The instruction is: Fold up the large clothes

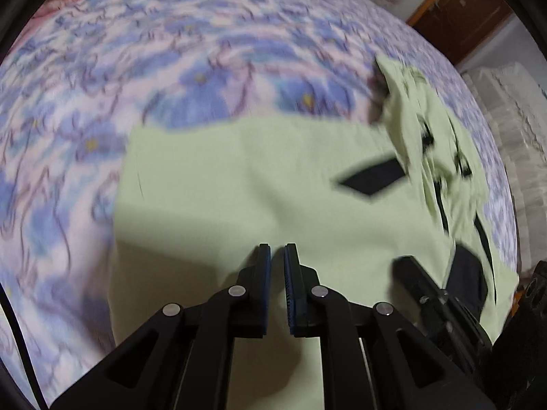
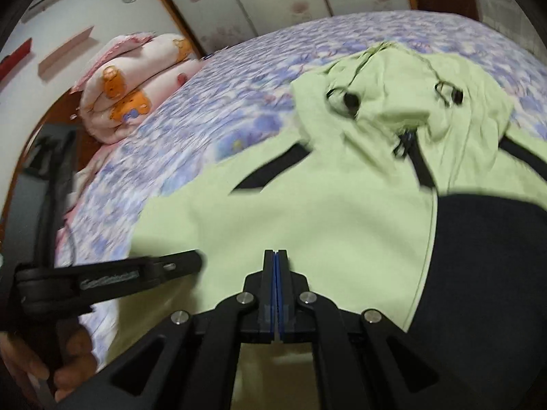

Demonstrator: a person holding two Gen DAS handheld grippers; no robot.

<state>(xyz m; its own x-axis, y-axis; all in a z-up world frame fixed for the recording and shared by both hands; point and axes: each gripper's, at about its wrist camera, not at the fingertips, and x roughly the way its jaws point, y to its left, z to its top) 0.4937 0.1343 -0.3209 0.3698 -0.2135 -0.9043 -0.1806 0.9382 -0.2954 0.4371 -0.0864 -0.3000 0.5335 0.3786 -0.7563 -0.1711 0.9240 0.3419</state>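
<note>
A pale green hooded jacket (image 2: 307,212) is spread on the floral bedsheet (image 1: 136,68), blurred by motion.

Its hood (image 2: 403,82) lies toward 12 o'clock; a dark panel (image 2: 485,266) is cut off at 4 o'clock. The right hand-held gripper (image 2: 277,253) is pressed together above it, apparently pinching nothing; the left hand-held gripper (image 1: 277,247) is slightly parted. A rolled quilt (image 2: 130,82) is seen at 10 o'clock.
</note>
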